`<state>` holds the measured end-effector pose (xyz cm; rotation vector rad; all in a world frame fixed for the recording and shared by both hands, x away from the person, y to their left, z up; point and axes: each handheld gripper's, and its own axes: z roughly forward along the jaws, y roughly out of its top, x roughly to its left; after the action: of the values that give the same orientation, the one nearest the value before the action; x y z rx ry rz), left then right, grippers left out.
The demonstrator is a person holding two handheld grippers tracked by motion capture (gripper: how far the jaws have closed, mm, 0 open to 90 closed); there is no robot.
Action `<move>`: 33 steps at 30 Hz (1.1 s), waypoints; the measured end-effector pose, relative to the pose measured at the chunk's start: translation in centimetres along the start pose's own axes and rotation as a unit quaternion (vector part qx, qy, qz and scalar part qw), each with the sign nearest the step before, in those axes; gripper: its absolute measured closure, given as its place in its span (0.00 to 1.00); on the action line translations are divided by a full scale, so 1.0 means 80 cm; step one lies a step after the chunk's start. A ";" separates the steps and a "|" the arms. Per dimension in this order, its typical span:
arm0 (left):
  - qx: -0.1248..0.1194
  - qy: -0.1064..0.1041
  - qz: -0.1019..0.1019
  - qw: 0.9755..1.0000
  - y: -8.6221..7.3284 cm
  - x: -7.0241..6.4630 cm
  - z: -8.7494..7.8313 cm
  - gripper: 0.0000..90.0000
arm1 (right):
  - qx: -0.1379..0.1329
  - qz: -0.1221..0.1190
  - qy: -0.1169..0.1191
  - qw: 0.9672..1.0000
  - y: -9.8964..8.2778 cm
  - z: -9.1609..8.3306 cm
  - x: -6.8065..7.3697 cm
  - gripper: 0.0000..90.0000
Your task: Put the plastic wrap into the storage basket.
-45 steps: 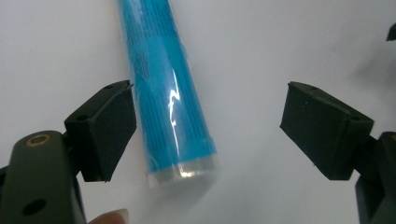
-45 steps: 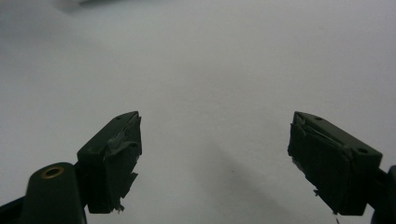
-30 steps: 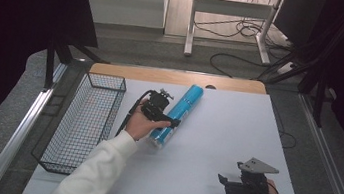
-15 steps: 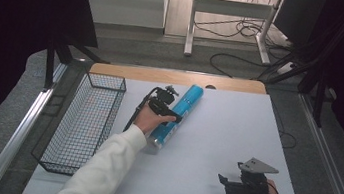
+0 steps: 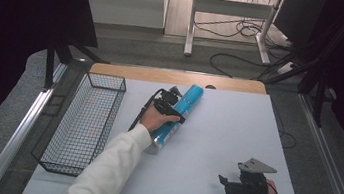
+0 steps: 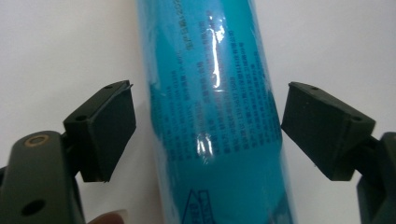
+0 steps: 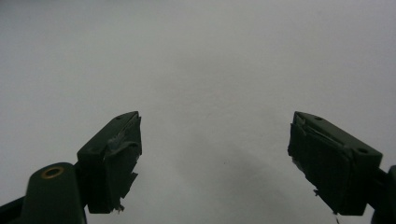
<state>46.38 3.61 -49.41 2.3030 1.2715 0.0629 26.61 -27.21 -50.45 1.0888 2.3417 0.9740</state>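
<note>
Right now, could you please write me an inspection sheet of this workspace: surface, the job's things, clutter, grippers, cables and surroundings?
Surface: white tabletop with a wooden strip along its far edge.
Job's things: blue tube lying on the tabletop, wrapped in glossy printed film.
Clutter: black wire basket at the left, nothing seen inside.
Grippers: left gripper straddles the blue tube, jaws have just been closing, pads not yet touching it; right gripper open above bare tabletop, near the right corner.
Cables: black cables on the floor beyond the table.
Surroundings: white table frame behind, dark room.
</note>
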 end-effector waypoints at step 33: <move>0.036 -0.010 -0.029 0.999 0.007 0.010 0.010 0.34 | 0.006 0.006 -0.013 1.000 -0.003 0.001 -0.006 0.20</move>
<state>47.52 3.67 -50.00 2.3196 1.3495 -0.0250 26.86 -27.64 -50.67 1.1149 2.3251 0.9468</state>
